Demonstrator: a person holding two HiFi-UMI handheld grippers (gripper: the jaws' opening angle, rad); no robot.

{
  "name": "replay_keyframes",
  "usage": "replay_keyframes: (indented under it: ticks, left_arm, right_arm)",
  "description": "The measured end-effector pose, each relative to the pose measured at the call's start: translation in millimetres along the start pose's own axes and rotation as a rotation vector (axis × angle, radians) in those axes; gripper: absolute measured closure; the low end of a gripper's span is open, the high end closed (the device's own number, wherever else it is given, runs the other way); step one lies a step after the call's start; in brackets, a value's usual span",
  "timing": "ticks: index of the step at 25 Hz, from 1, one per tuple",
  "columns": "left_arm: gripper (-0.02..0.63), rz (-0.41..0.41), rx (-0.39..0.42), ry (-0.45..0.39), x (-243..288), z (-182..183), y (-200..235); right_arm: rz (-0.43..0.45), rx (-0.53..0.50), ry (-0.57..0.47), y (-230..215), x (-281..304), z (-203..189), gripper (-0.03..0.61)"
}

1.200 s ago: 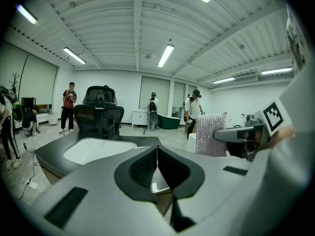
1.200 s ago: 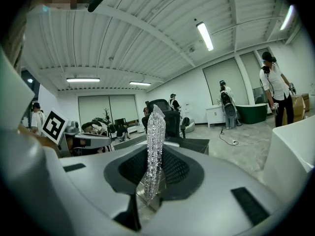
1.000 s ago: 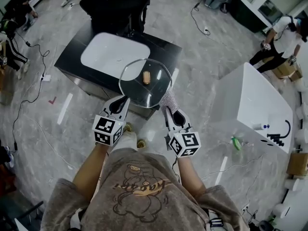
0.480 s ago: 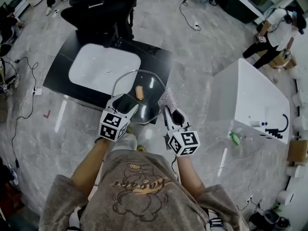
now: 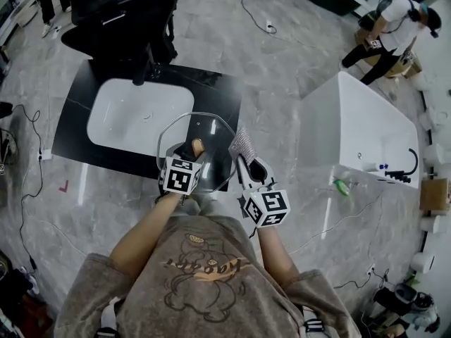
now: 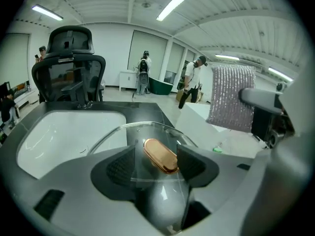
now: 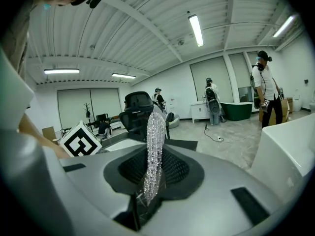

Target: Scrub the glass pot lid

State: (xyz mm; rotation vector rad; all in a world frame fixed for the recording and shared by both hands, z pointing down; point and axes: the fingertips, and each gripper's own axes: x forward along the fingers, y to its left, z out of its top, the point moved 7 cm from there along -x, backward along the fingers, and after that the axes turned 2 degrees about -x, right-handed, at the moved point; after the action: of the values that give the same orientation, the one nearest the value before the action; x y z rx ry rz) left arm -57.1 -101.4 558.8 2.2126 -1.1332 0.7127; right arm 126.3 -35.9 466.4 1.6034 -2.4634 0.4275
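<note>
Now seemingly cradling the lid [image 5: 211, 129] on the left tongs [image 6: 155, 151], slid in from its rim toward the knob [image 6: 160, 156] and spread wide, not pinching. Clamping the scourer [image 7: 156, 132] upright in the right tongs [image 7: 153, 168], just right of the left tongs and lid. Judging the glass heavy, slick and breakable; favouring a firm pinch on knob or rim.

The floor [image 5: 282, 62] is laid in grey, marble-veined slabs, and loose cables [image 5: 268, 27] are trailed across it. A black table [image 5: 215, 94] with a white basin [image 5: 130, 118] sunk into it is set at the centre, and a black office chair [image 5: 123, 16] is drawn up behind it. A white block [image 5: 359, 118] is placed to the right. The ribbed white ceiling [image 7: 147, 38] is lit by strip lights [image 7: 196, 29].
</note>
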Motion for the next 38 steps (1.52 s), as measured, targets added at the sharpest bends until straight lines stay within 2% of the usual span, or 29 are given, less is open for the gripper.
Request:
replay_keyframes:
  ticks: [7,14,19,22,29,34,38]
  left_arm:
    - [0.347,0.012,-0.046,0.047,19.1,0.1,-7.8]
    - [0.345,0.054,-0.078,0.079,31.2,4.7,-11.5]
    - [0.377,0.051,-0.169,0.086,29.3,6.9,-5.7]
    - [0.390,0.054,-0.204,0.085,29.3,8.9,-4.3]
    - [0.391,0.081,-0.231,0.053,33.0,9.8,-6.2]
    - [0.393,0.083,-0.239,0.034,33.5,8.0,-5.2]
    - [0.394,0.092,-0.248,0.017,34.8,6.9,-8.2]
  right_arm:
    - [0.039,0.005,0.037,-11.5,16.5,-0.9,0.499]
    - [0.130,-0.065,0.097,-27.4,35.6,-0.9,0.499]
    - [0.211,-0.134,0.178,-36.5,51.3,-7.4,0.499]
    - [0.310,-0.231,0.239,-38.5,72.2,-5.4,0.499]
    - [0.624,-0.587,0.346,-16.2,145.3,11.1,0.499]
    - [0.879,-0.733,0.478,21.1,190.9,0.5,0.499]
    - [1.002,-0.871,0.530,49.3,217.9,-6.5,0.499]
